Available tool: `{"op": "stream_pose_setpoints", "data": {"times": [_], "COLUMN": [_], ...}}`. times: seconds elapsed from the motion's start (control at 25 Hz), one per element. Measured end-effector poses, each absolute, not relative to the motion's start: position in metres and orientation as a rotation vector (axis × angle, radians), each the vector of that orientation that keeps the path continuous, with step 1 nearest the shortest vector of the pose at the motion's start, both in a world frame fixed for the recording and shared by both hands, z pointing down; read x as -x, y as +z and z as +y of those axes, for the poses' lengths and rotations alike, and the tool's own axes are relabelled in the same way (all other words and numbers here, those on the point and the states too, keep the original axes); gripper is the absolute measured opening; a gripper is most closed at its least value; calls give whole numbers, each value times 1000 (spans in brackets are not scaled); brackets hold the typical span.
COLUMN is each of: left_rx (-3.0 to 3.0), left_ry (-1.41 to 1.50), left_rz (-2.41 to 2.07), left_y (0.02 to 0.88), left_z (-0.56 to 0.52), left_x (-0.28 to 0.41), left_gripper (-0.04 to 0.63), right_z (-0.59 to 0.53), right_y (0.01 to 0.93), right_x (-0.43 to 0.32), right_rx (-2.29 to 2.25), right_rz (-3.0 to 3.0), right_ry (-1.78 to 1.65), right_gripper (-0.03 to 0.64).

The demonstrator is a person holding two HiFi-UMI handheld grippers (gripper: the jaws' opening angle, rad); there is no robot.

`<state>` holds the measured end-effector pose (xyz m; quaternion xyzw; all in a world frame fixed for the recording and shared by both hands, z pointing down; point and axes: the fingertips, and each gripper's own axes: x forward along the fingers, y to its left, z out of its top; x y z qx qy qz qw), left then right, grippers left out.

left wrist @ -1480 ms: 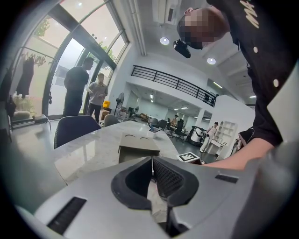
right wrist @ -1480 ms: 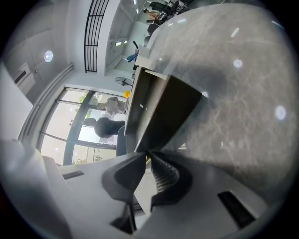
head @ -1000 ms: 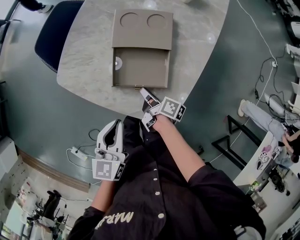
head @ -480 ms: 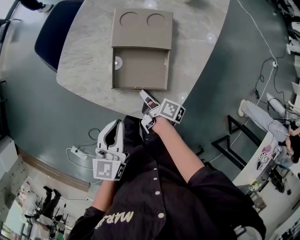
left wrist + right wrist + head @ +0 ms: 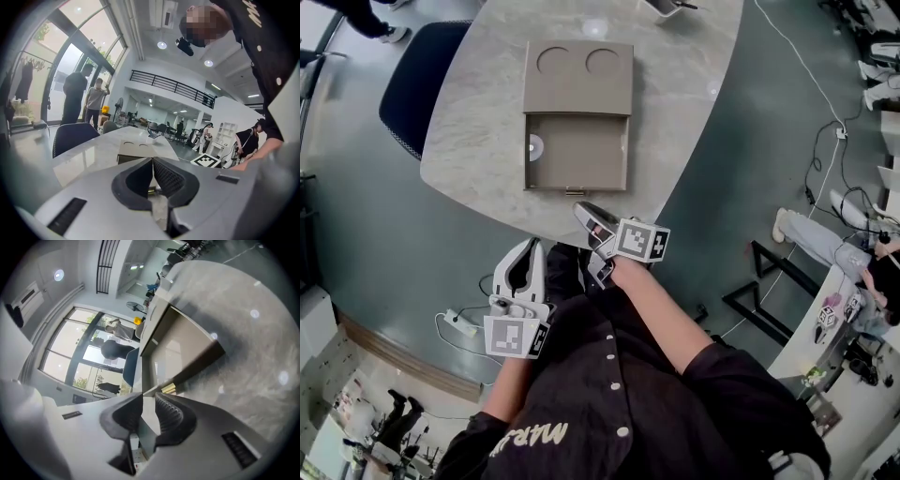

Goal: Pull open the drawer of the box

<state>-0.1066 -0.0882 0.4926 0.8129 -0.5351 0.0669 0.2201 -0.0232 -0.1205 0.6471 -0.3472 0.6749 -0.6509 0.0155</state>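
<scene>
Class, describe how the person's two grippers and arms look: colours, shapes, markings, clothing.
The left gripper and right gripper both have pale grey moulded bodies, with curved jaws lined by black ribbed pads. Each carries a white marker cube printed with black squares. The person wears a black shirt with white buttons; its sleeves leave the forearms bare.

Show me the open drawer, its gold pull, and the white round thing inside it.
drawer [image 5: 586,155], head view, bare floor.
gold pull [image 5: 575,191], head view, its middle.
white round thing [image 5: 535,146], head view, its centre.
</scene>
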Motion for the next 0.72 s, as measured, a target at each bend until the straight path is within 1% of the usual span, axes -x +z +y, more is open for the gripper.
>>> {"op": "stream_pose_setpoints", "data": {"times": [0.12,0.24,0.48,0.72], "left_rx": [-2283,-2330,-2408,-2465], "left_ry": [174,159,104,28], "left_rz": [-1498,-1507,-1530,-1560], "left_y": [481,467,429,394], "left_z": [-101,-114,-126,-150], "left_x": [108,108,108,109], "left_gripper": [18,18,18,18], "right_z": [-145,-171,-199,-213], "right_y": [622,588,493,414], "right_x": [11,-4,-28,-53], "right_rx": [1135,1181,1177,1302], "right_rz": [2257,2379,2515,2641], "right_ry": [-1833,-1621,-1249,-841], "right_gripper": [33,9,-3,-3]}}
